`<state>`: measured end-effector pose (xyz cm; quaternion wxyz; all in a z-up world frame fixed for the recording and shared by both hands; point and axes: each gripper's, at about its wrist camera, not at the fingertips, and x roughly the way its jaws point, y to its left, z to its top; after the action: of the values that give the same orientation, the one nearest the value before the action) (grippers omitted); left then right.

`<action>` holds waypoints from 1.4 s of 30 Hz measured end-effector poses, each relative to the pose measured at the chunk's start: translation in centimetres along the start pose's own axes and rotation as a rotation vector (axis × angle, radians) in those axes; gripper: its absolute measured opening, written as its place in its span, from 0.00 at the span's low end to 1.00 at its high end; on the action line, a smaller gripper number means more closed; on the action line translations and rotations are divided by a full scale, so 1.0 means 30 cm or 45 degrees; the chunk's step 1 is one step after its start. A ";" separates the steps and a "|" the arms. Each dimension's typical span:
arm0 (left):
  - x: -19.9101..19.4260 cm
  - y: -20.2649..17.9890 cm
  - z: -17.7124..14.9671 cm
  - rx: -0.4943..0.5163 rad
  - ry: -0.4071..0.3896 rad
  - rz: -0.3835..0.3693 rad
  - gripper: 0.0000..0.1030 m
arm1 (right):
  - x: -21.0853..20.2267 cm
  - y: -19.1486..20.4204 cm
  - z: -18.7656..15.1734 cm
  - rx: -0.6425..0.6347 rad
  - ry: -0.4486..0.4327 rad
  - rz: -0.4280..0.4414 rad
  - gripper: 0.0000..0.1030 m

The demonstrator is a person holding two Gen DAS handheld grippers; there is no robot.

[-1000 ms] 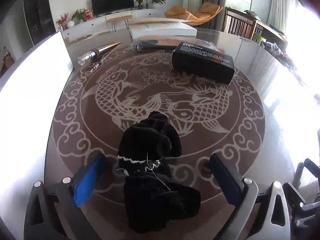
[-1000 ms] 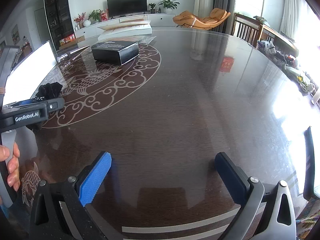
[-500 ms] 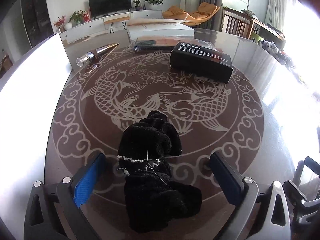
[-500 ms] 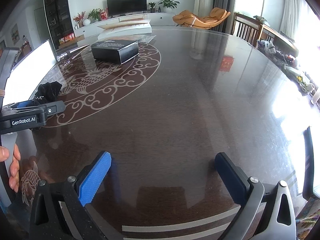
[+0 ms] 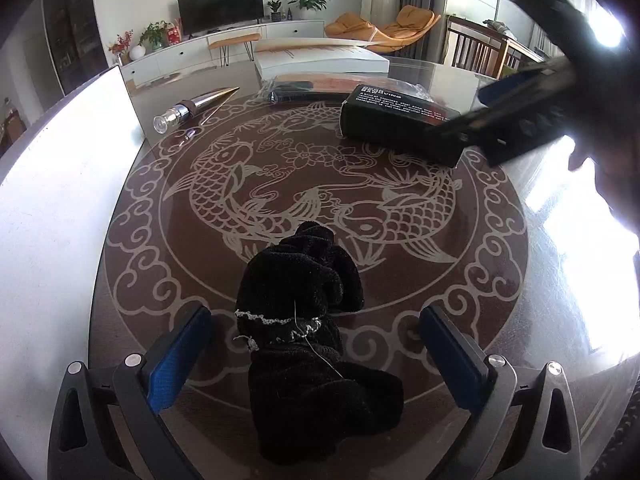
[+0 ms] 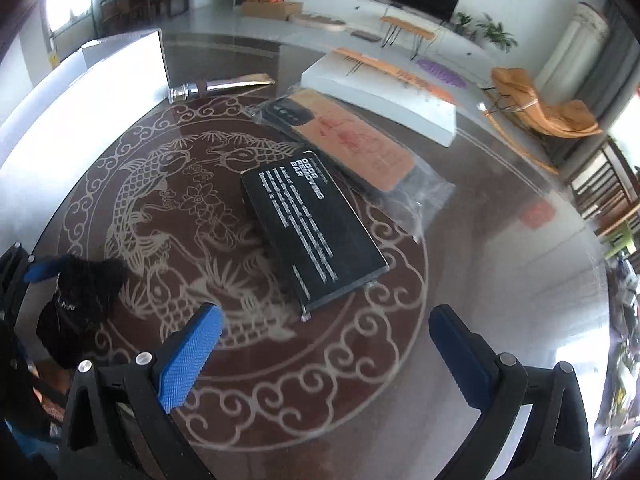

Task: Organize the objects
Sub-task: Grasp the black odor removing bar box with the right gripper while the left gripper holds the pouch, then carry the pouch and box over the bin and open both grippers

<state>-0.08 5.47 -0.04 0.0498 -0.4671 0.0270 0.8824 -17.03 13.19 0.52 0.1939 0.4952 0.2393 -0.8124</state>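
A crumpled black fuzzy cloth (image 5: 312,344) lies on the round dark table between the fingers of my left gripper (image 5: 316,344), which stands open around it without closing. The same cloth (image 6: 78,304) shows at the left edge of the right wrist view. A black box with white print (image 6: 312,236) lies flat just ahead of my right gripper (image 6: 328,344), which is open and empty above the table. From the left wrist view that box (image 5: 396,124) sits at the far right, with the right gripper's body hovering over its corner.
A metal-tipped bottle (image 6: 216,86) lies at the back left beside a white box (image 6: 124,64). A bagged tan and black item (image 6: 352,140) lies behind the black box. A flat white box (image 6: 380,92) sits further back. Chairs stand past the right rim.
My right gripper has swung left and forward over the table's fish pattern, now facing the black box. It has entered the left wrist view at upper right. The left gripper has barely moved.
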 end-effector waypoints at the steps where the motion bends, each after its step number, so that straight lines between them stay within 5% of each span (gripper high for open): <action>1: 0.000 -0.001 0.000 0.000 0.000 0.000 1.00 | 0.023 0.010 0.033 -0.012 0.004 -0.023 1.00; 6: 0.001 -0.001 -0.001 -0.001 0.000 0.000 1.00 | 0.131 0.020 0.093 0.096 0.074 0.054 0.97; 8: 0.001 -0.001 -0.001 -0.001 -0.001 0.000 1.00 | 0.125 0.012 0.074 0.151 0.028 0.033 0.75; 10: 0.001 -0.002 -0.001 -0.002 -0.001 0.000 1.00 | 0.104 -0.011 0.037 0.261 -0.022 0.149 0.57; 20: 0.004 -0.001 -0.001 -0.002 -0.001 -0.001 1.00 | -0.123 0.041 -0.462 0.559 -0.164 -0.003 0.57; 24: 0.004 0.000 -0.002 -0.002 -0.001 -0.002 1.00 | -0.229 0.101 -0.680 0.718 -0.264 0.063 0.60; 26: 0.009 -0.002 0.007 -0.003 0.001 -0.002 1.00 | -0.257 0.096 -0.744 0.787 -0.298 0.138 0.70; 28: 0.008 -0.001 0.006 0.000 0.002 -0.010 1.00 | -0.266 0.070 -0.772 0.842 -0.286 0.156 0.87; 34: -0.023 0.010 -0.019 0.009 0.096 -0.007 1.00 | -0.272 0.060 -0.723 0.783 -0.178 0.220 0.87; 38: -0.009 0.033 0.007 -0.064 0.178 0.037 1.00 | -0.260 0.092 -0.642 0.623 -0.029 0.200 0.87; 42: 0.013 0.007 0.048 0.000 0.207 0.046 0.98 | -0.236 0.095 -0.581 0.532 0.081 0.133 0.85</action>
<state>-1.50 5.41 0.45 0.0317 -0.5368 0.0393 0.8422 0.04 21.55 -0.58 0.1210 0.5618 0.0458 -0.8171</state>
